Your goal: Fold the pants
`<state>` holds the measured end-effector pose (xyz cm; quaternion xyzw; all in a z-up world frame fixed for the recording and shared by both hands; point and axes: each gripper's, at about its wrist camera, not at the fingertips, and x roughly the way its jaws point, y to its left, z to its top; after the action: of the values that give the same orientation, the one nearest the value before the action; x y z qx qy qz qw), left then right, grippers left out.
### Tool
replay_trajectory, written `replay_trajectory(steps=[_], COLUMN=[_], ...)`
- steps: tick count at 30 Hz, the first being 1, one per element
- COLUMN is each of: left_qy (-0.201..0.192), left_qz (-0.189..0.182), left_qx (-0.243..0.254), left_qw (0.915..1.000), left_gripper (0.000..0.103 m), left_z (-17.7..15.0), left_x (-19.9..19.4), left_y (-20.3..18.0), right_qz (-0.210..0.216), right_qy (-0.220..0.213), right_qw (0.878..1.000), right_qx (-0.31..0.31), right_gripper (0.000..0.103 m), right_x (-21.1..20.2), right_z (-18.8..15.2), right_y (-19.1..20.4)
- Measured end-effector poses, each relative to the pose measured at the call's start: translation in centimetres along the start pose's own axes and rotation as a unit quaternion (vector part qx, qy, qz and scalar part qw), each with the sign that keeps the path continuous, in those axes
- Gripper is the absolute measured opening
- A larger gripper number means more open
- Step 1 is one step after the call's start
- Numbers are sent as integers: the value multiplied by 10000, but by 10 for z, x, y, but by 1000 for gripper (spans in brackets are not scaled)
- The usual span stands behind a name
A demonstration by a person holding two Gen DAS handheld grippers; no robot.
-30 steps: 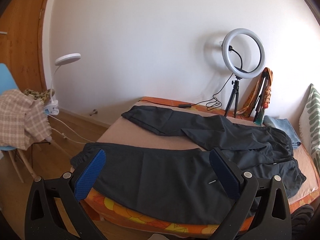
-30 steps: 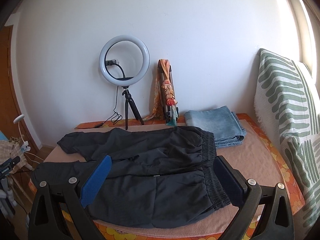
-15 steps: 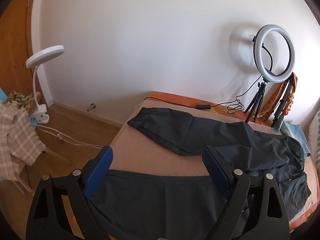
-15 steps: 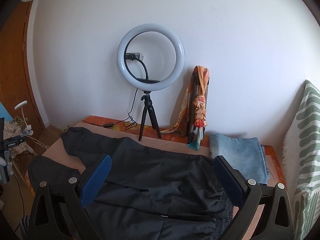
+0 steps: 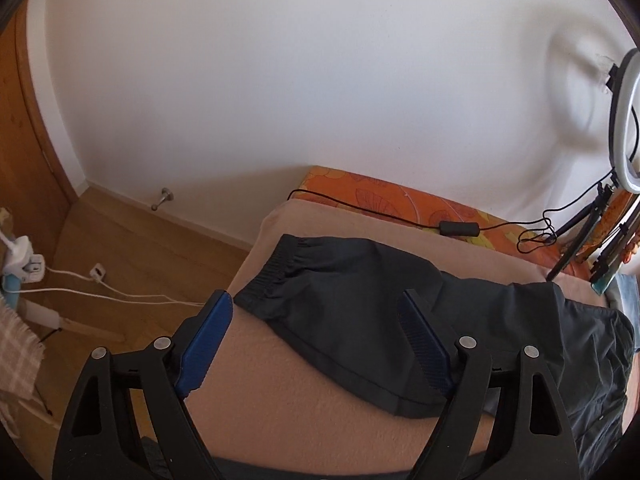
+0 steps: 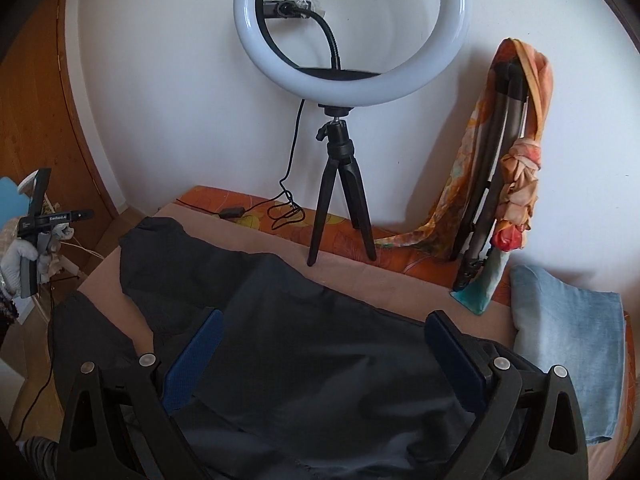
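Both grippers, left gripper (image 5: pixel 316 340) and right gripper (image 6: pixel 324 356), hang wide open with nothing gripped, low in each frame over the dark pants (image 6: pixel 312 352) spread on my bed (image 5: pixel 280 392), poised, I judge, for the far leg's cuff (image 5: pixel 288 264).

We record one pair of dark charcoal pants (image 5: pixel 352 312), thin smooth fabric, spread flat and unfolded with both legs splayed apart. Seen from the left wrist, one leg runs between and beyond our open blue fingers (image 5: pixel 206 340), its gathered elastic cuff lying ahead of the left fingertip and its straight hem edge passing under the right one. Seen from the right wrist, the pants (image 6: pixel 320 360) fill the gap between the fingers (image 6: pixel 454 360), softly wrinkled, both legs trailing past the left finger.
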<state>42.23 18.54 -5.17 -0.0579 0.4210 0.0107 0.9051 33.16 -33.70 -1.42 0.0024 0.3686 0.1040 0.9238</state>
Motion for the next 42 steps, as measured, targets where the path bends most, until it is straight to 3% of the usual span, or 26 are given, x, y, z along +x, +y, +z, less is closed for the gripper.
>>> replay_trajectory(steps=[6, 12, 17, 18, 20, 24, 26, 30, 31, 33, 35, 36, 38, 42], left_qy=[326, 648, 705, 715, 762, 702, 609, 477, 453, 413, 353, 323, 228, -17], left_qz=[-39, 203, 387, 424, 507, 601, 597, 477, 414, 298, 238, 218, 212, 153], left_qx=[-272, -251, -240, -181, -55, 64, 149, 218, 180, 57, -20, -45, -99, -287], left_qw=[9991, 9974, 9965, 9964, 9958, 9957, 9962, 9975, 9980, 9987, 9991, 9992, 9995, 9995], left_gripper=[84, 84, 83, 80, 63, 51, 30, 22, 22, 21, 20, 20, 19, 18], left_z=[26, 31, 31, 30, 28, 27, 27, 26, 27, 27, 29, 30, 31, 34], left_x=[64, 122, 148, 152, 160, 163, 160, 157, 156, 154, 151, 150, 143, 123], left_y=[14, 16, 11, 9, 3, -3, -6, -7, -5, -2, 0, 2, 3, 9], right_qz=[158, 243, 232, 227, 189, 180, 167, 323, 309, 365, 366, 458, 464, 340], right_qy=[261, 622, 898, 950, 1037, 1140, 1215, 1410, 1379, 1304, 1228, 1245, 1295, 1196], right_qw=[9994, 9969, 9936, 9930, 9916, 9897, 9887, 9861, 9865, 9876, 9889, 9887, 9880, 9894], right_qx=[-192, -425, -640, -664, -746, -846, -860, -817, -829, -795, -758, -704, -704, -747], right_gripper=[100, 100, 100, 100, 100, 100, 100, 95, 91, 73, 28, 23, 3, 0], right_x=[68, 132, 172, 179, 191, 210, 217, 224, 223, 219, 215, 214, 211, 195], right_z=[7, 9, 11, 11, 11, 10, 8, 3, 2, 2, 3, 4, 4, 8], right_y=[-5, -4, -3, -3, -1, -1, -3, -3, -2, 0, 2, 2, 6, 17])
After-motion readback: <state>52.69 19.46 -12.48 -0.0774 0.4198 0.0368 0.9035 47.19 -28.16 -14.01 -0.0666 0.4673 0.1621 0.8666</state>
